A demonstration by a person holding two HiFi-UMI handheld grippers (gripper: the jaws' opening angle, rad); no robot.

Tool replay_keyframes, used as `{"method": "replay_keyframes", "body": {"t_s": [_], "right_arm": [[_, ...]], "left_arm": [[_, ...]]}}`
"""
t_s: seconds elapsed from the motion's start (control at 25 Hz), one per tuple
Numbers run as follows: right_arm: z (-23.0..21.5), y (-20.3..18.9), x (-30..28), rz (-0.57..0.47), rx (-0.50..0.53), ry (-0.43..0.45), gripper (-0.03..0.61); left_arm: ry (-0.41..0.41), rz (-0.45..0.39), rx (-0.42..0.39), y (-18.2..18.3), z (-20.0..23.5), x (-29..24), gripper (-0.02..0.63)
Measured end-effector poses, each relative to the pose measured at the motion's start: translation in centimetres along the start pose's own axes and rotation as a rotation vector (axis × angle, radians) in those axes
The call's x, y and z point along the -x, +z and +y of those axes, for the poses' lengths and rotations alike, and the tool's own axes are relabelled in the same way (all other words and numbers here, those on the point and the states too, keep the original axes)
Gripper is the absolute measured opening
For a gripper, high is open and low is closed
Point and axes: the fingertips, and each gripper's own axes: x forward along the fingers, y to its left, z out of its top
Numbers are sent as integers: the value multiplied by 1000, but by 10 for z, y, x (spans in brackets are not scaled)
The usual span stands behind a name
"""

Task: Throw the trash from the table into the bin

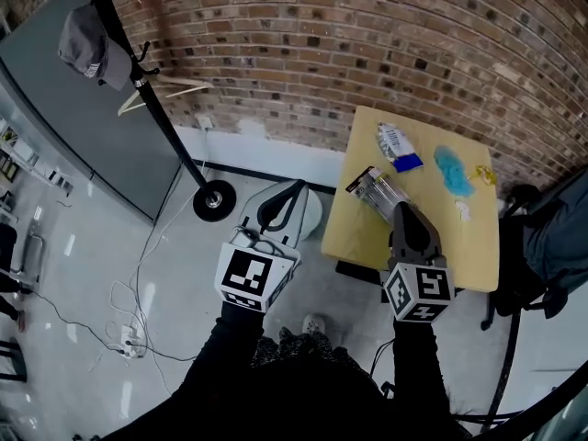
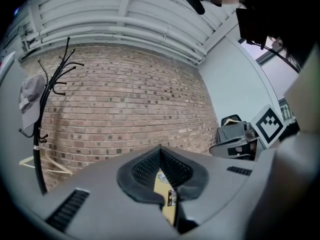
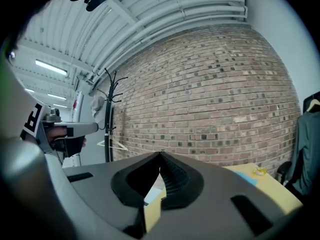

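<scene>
Both closed and empty, the right gripper (image 1: 404, 211) hovers at the desk's (image 1: 459, 246) near edge just behind a clear packet (image 1: 377, 189), the left gripper (image 1: 292, 193) over the white bin (image 1: 317, 211) beside the desk's left edge.

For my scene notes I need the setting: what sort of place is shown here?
Likely an indoor office or lab room in loft style: a bare brick wall, a black coat stand with a grey cap, and a small yellow table on a glossy floor with loose cables.
</scene>
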Motion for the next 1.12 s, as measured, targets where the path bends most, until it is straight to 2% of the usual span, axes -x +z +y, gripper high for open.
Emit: {"method": "replay_keyframes", "body": {"t_s": [0.28, 0.52, 0.88, 1.04, 1.12], "right_arm": [[-21, -6, -27, 11, -19, 0, -2], [-16, -14, -46, 38, -6, -8, -2], [-8, -24, -73, 63, 32, -129, -2], [-4, -32, -82, 72, 18, -144, 3], [-4, -38, -86, 86, 15, -151, 31]], "left_arm": [[22, 21, 5, -11, 10, -22, 6], [24, 31, 25, -21, 34, -31, 6], [-101, 39, 32, -35, 73, -56, 6], [-152, 49, 32, -41, 84, -67, 6], [-170, 52, 33, -43, 88, -71, 6]]}}
